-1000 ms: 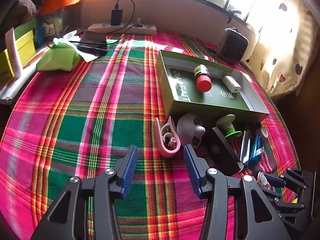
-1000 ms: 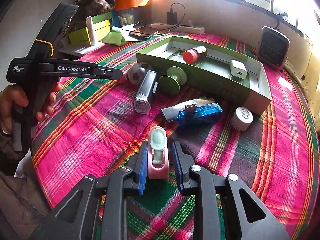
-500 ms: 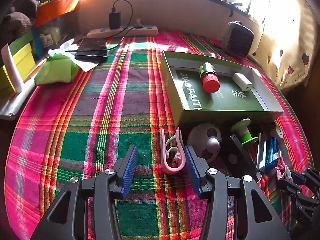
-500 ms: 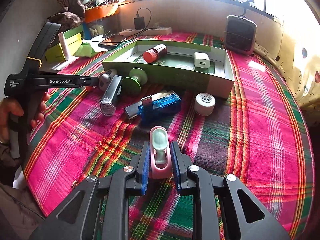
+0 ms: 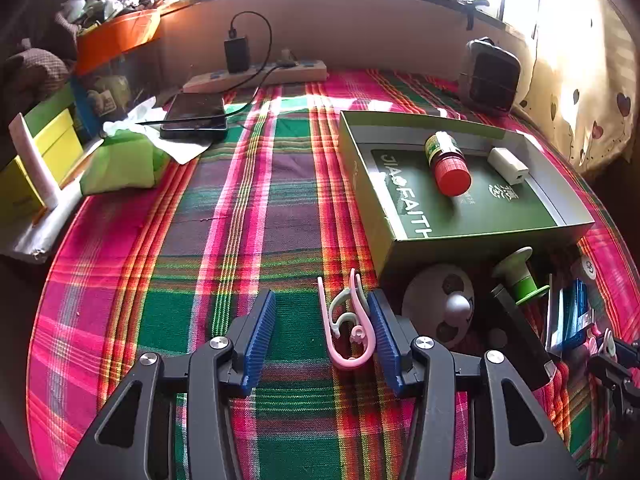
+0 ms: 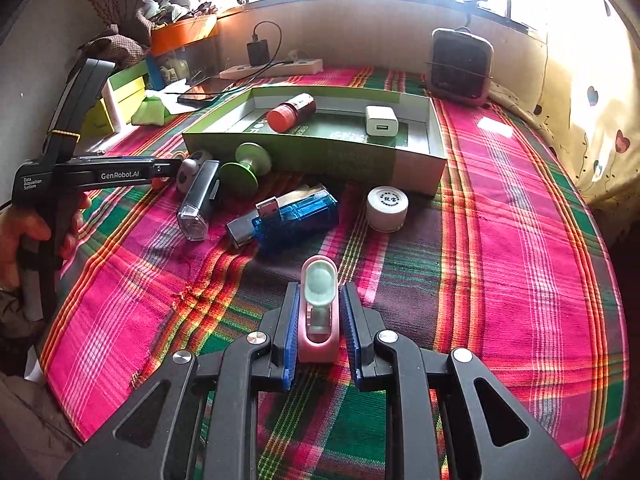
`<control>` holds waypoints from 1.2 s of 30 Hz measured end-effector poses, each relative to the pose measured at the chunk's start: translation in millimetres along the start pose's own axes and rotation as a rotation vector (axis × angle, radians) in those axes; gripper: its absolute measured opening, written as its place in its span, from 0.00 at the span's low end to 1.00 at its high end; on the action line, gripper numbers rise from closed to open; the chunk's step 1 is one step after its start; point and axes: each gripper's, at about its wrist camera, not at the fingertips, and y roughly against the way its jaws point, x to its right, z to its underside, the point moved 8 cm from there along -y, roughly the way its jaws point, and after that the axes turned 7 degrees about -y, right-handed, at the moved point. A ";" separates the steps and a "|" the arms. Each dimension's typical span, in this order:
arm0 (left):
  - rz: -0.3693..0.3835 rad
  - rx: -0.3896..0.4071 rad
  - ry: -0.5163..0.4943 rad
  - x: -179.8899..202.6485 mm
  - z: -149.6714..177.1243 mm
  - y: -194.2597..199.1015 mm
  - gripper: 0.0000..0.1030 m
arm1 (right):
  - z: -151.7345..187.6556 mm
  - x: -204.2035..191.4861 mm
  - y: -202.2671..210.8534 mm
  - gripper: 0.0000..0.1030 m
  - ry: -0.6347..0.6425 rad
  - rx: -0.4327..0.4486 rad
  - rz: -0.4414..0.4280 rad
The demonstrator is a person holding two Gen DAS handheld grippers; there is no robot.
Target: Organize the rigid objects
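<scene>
My left gripper [image 5: 322, 320] is open around a pink clip [image 5: 348, 328] that lies on the plaid cloth, close against its right finger. My right gripper [image 6: 319, 312] is shut on a pink holder with a pale green top [image 6: 319, 304], held above the cloth. A green tray box [image 5: 476, 236] [image 6: 320, 150] holds a red-capped bottle [image 5: 448, 162] [image 6: 290, 112] and a white charger [image 5: 508, 164] [image 6: 380, 120]. In front of the box lie a football-patterned ball [image 5: 440, 304], a green spool [image 6: 246, 168], a clear-ended bar [image 6: 198, 200], a blue USB device [image 6: 296, 214] and a white round cap [image 6: 387, 208].
A black phone [image 5: 196, 116], a power strip with a plugged-in charger [image 5: 256, 74] and a green cloth bundle [image 5: 124, 160] lie at the back left. A small heater [image 6: 460, 64] stands at the back right. Yellow-green boxes [image 5: 40, 152] line the left edge. The table drops off at the right.
My left gripper has moved forward and right, so the pink clip now lies between its fingers. My right gripper has risen and pulled back with the pink holder in it.
</scene>
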 end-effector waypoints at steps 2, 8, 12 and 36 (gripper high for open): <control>-0.010 0.000 0.005 -1.3 0.0 -0.2 0.41 | -0.6 -1.5 -0.5 0.21 0.003 0.000 -0.009; -0.026 0.000 0.026 -6.7 1.6 1.0 0.29 | -0.5 -1.2 -1.3 0.21 -0.010 -0.002 -0.027; -0.027 0.001 0.032 -7.9 2.2 1.6 0.22 | -0.5 -1.3 -1.3 0.21 -0.011 -0.002 -0.027; 0.025 0.060 0.056 -10.1 -13.2 32.6 0.22 | -15.9 -6.2 11.1 0.21 -0.013 0.046 -0.061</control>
